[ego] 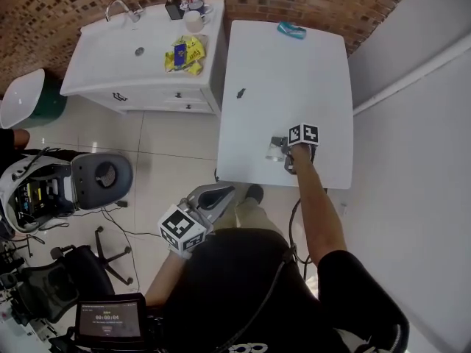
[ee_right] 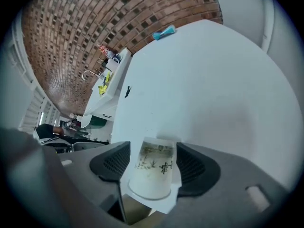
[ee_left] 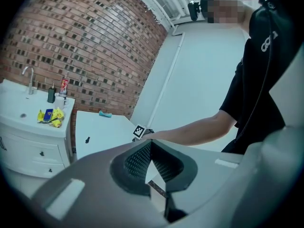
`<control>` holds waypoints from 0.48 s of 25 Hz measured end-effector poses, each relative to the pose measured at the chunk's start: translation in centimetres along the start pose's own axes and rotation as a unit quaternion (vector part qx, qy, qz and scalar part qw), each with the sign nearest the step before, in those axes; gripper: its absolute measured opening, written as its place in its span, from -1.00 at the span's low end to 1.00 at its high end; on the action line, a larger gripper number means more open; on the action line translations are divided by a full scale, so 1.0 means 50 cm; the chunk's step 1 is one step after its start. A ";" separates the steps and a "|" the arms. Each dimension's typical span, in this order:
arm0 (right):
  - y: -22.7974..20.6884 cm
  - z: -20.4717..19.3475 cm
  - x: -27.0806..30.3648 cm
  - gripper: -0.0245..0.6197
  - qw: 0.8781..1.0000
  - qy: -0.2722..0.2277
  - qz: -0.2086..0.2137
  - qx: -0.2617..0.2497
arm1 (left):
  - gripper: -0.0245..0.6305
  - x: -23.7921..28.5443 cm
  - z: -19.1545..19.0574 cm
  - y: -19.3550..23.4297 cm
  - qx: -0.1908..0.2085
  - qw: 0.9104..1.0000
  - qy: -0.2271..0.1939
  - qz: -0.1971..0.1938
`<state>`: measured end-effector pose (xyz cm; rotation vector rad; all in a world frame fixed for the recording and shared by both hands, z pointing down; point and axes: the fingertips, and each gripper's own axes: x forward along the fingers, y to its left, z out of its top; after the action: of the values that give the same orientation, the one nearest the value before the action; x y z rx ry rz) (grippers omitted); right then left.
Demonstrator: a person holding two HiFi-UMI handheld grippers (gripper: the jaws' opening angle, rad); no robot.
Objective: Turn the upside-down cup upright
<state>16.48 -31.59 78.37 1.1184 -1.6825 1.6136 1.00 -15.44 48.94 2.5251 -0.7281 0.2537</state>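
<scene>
Right gripper view: cup [ee_right: 151, 171] between opening jaws of right gripper [ee_right: 152, 151].

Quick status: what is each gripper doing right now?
Left gripper: tongs shut, nothing between them.
Right gripper: tongs opening, with the cup between them but not gripped.

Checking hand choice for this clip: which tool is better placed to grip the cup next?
Right. The right tool straddles the cup on the table, its jaws opening and not pressing it. The left tool is shut, empty, and held off the table by the person's body.
</scene>
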 end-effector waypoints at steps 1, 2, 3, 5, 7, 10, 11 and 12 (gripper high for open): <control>-0.006 0.001 0.013 -0.04 1.000 0.005 -0.002 0.007 | -0.89 0.002 -0.003 0.009 -0.001 1.000 0.002 -0.001; -0.010 0.003 0.025 -0.03 1.000 0.009 -0.004 0.013 | -0.89 0.004 -0.005 0.019 -0.003 1.000 0.004 -0.003; -0.014 0.005 0.033 -0.03 1.000 0.013 -0.007 0.018 | -0.89 0.006 -0.005 0.029 -0.004 1.000 0.007 -0.005; -0.019 0.009 0.043 -0.03 0.999 0.020 -0.015 0.026 | -0.89 0.008 0.004 0.048 -0.007 1.000 0.011 -0.012; -0.027 0.012 0.052 -0.03 0.999 0.032 -0.027 0.033 | -0.89 0.010 0.016 0.069 -0.008 1.000 0.014 -0.018; -0.035 0.011 0.062 -0.03 0.997 0.057 -0.042 0.034 | -0.89 0.012 0.025 0.106 -0.011 1.000 0.017 -0.022; -0.034 0.010 0.063 -0.04 0.997 0.063 -0.042 0.033 | -0.89 0.013 0.027 0.117 -0.012 0.999 0.018 -0.024; -0.033 0.009 0.064 -0.06 0.996 0.067 -0.039 0.034 | -0.89 0.015 0.028 0.126 -0.013 0.999 0.019 -0.027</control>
<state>16.37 -32.52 81.87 1.0714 -1.4905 1.6681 -1.74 -21.12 50.55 2.5046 -0.6441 0.2712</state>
